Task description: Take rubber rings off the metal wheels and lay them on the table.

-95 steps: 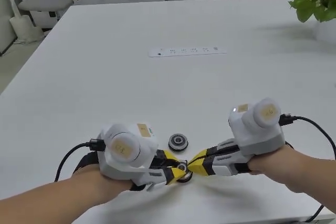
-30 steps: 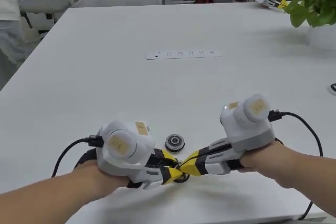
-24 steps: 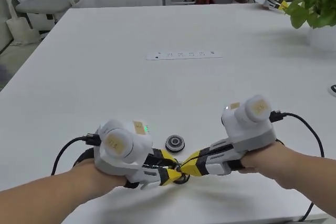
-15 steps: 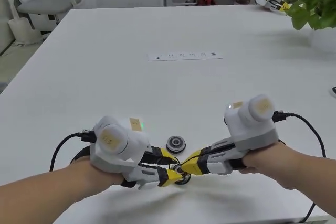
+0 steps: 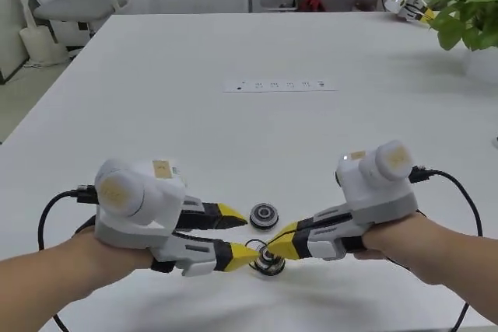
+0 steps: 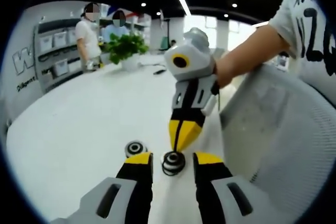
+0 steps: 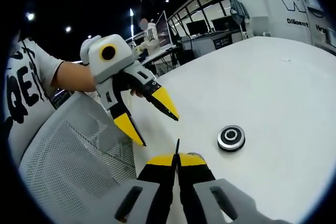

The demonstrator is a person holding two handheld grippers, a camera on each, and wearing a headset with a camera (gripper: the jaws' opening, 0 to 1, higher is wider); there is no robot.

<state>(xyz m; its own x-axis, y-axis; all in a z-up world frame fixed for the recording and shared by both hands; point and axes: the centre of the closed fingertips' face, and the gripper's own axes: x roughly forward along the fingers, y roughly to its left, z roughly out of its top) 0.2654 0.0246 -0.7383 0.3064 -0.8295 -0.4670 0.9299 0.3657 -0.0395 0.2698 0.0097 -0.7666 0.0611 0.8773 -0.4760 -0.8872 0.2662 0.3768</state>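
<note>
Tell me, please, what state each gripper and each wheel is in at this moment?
Near wheel: lying on the table, its rubber ring apparently pulled partly loose.
Far wheel: lying flat on the table, its ring on, nothing touching it.
Right gripper: shut, tips pinching the rubber ring.
Left gripper: open, holding nothing.
</note>
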